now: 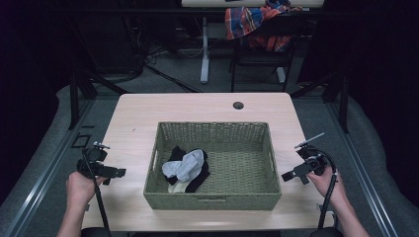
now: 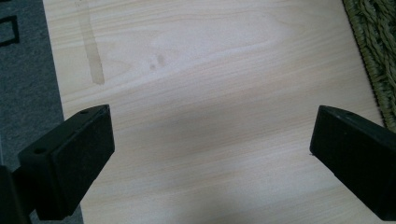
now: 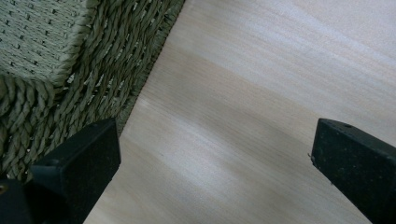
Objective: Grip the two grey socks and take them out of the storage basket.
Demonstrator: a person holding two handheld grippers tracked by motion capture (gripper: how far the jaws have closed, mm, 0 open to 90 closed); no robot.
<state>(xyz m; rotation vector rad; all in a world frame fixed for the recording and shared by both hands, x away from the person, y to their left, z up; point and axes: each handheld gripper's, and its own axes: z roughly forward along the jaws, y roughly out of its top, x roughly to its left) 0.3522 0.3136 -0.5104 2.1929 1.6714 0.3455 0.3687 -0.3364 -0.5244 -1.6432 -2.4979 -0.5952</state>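
Socks (image 1: pixel 187 169) in a heap, that's what sits in the woven basket (image 1: pixel 212 200) from the high view: a light grey one on top, black ones under and around it, and a cream bit poking out toward the near wall. The pile sits in the basket's left half, closer to its near wall; the right half of the basket floor is bare weave. The basket itself sits mid-table (image 1: pixel 138 113), closer to the near edge than the far one. Left gripper (image 1: pixel 118 173) is held over the table's near left corner, just off the basket's left wall, and the right gripper (image 1: pixel 287 176) is over near the right edge, right beside the basket's right wall. Neither touches the basket or the socks.

Left gripper view: both black fingers (image 2: pixel 70 163) stand wide apart with nothing but bare wood (image 2: pixel 210 93) between them. A sliver of the basket's (image 2: pixel 373 51) weave shows at the top right, and grey floor (image 2: pixel 23 84) runs past the table edge on the left.

Right gripper view: same deal, fingers (image 3: pixel 79 168) spread wide and holding nothing, just table (image 3: pixel 243 93) between them. The basket's (image 3: pixel 56 60) braided rim and outer wall take up the upper left, close to one finger but I can't tell if it's actually touching.
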